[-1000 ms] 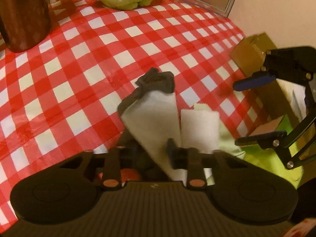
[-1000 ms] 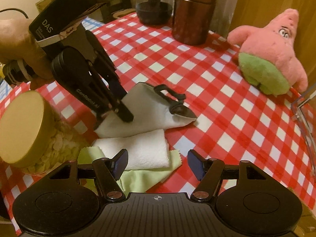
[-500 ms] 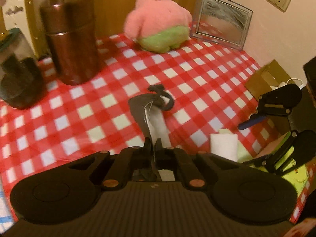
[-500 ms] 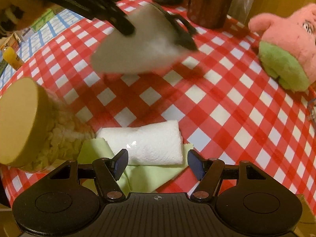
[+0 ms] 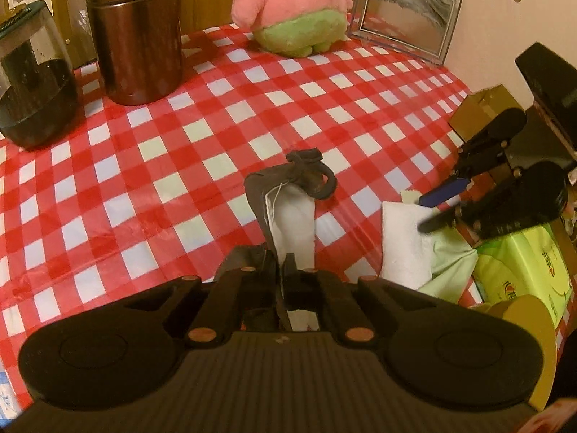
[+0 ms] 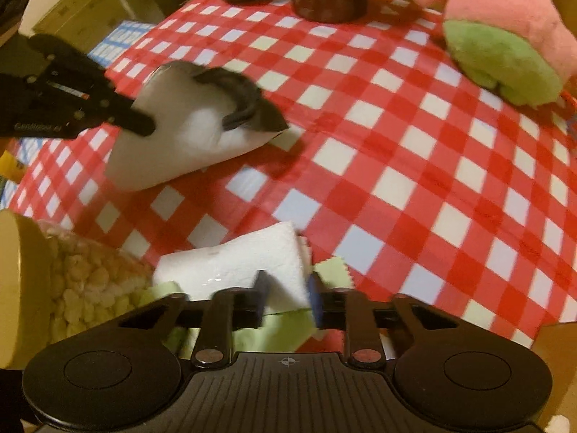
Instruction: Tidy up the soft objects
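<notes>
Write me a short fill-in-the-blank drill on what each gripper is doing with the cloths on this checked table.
1. The left gripper is shut on the white pouch with the ____ cord.
2. The right gripper has just been closing on the rolled ____ towel.
3. That towel lies on a ____ cloth.
4. The pink plush toy has a ____ belly.

Missing words: black; white; green; green

We saw left gripper [image 5: 280, 265] pitched steeply down, jaws clamped on white cloth pouch [image 5: 293, 223]. Right gripper [image 6: 286, 294], also pitched down, jaws just closing around rolled white towel [image 6: 234, 267].
</notes>
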`<state>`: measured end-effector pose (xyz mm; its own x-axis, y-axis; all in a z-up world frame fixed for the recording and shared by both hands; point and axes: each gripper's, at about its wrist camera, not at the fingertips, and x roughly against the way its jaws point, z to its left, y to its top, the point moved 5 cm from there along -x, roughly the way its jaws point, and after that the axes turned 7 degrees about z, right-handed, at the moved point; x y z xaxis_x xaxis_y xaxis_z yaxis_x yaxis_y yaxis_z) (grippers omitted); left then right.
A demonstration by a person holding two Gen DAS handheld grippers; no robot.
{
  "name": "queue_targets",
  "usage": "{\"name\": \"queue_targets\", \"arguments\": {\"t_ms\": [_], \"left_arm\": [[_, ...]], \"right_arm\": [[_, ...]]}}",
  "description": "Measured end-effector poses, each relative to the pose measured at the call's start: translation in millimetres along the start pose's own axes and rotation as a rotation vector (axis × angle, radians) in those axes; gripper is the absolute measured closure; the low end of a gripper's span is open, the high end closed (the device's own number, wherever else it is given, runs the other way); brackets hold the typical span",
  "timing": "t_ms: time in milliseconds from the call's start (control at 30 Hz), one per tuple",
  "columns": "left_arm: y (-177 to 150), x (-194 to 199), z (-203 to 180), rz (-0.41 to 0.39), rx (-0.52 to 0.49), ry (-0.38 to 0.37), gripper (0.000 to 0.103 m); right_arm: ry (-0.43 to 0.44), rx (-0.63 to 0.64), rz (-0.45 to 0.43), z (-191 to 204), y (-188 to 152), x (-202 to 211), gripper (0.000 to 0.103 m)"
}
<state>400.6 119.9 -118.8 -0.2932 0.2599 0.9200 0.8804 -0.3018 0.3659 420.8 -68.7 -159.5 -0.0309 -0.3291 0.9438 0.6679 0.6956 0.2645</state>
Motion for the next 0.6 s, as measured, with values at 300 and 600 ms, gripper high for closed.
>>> {"name": "queue_targets", "arguments": {"t_ms": [300,600], "left_arm": [[3.5,10.8,-2.8,-0.021,0.000,0.011,0.101],[10.5,33.7,-3.6,-0.052,0.003,0.041,0.101]], "right_arm": [[0.014,-0.091,-0.145,-11.4,-3.7,44.0,0.101],[-0.143,-0.265,-0.192,-44.0,-17.3,72.0,0.101]]}}
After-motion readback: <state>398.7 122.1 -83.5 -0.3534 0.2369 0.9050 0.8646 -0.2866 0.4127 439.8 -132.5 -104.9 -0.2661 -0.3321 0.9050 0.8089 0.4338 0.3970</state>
